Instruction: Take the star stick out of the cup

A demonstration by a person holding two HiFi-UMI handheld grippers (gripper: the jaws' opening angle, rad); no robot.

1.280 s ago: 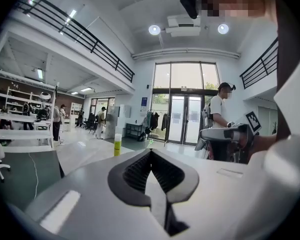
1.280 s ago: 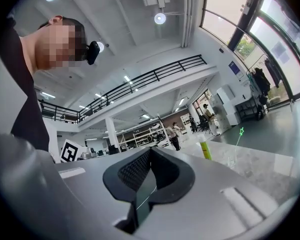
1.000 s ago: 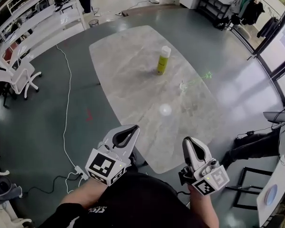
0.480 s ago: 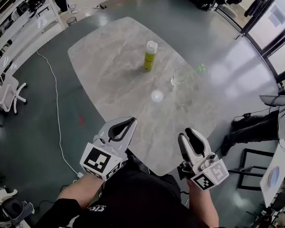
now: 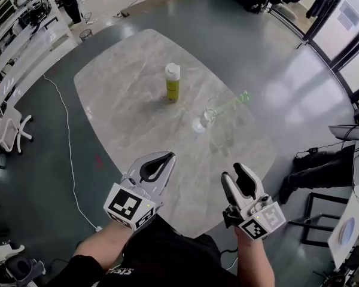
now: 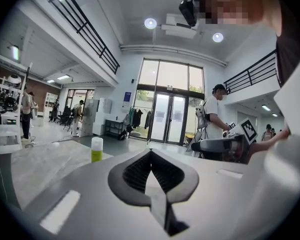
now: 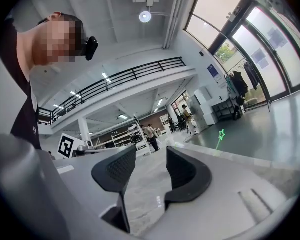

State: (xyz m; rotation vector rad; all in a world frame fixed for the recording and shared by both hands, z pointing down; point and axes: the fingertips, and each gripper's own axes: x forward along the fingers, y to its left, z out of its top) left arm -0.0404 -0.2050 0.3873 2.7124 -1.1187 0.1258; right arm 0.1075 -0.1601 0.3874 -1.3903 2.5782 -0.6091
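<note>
Right claw (image 5: 233, 173) jaws wider, mid-opening, empty

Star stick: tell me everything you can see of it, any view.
The star stick is thin, bright green and plastic-looking, with a small star outline at its top. Its lower end sits in a clear cup on the marble table. It leans steeply toward the person's right, star outermost, past the cup's rim. Only the cup touches it.
</note>
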